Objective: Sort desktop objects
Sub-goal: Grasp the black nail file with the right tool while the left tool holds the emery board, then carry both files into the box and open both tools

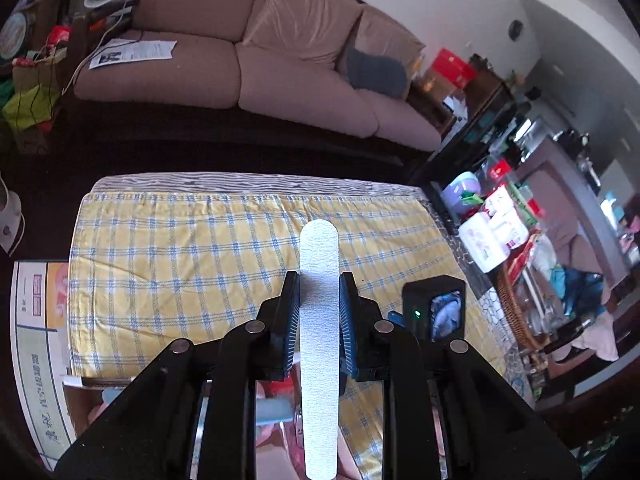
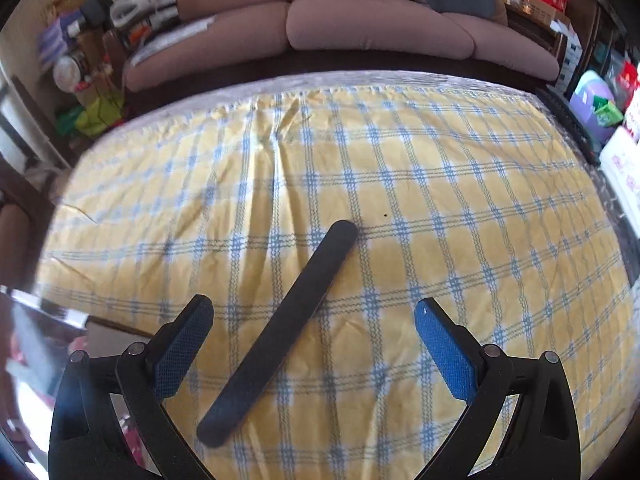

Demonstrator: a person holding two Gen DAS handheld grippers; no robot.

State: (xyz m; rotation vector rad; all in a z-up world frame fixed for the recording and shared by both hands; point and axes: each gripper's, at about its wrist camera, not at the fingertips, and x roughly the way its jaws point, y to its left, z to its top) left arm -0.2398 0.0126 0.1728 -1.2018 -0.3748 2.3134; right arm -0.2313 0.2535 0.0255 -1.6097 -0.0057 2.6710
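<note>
A: While the left gripper pinches the white nail file mid-length above the checked cloth, is it secure?

B: Probably; it looks thin, light, bendy.

A: And the right gripper?

B: Spread wide over the black nail file lying on the cloth; grip its middle.

Below my fingers the counter, its striped top showing only along the far edge, carries a wrinkled yellow cloth with blue checks, and on that cloth lies a black nail file, set diagonally near the front.
</note>
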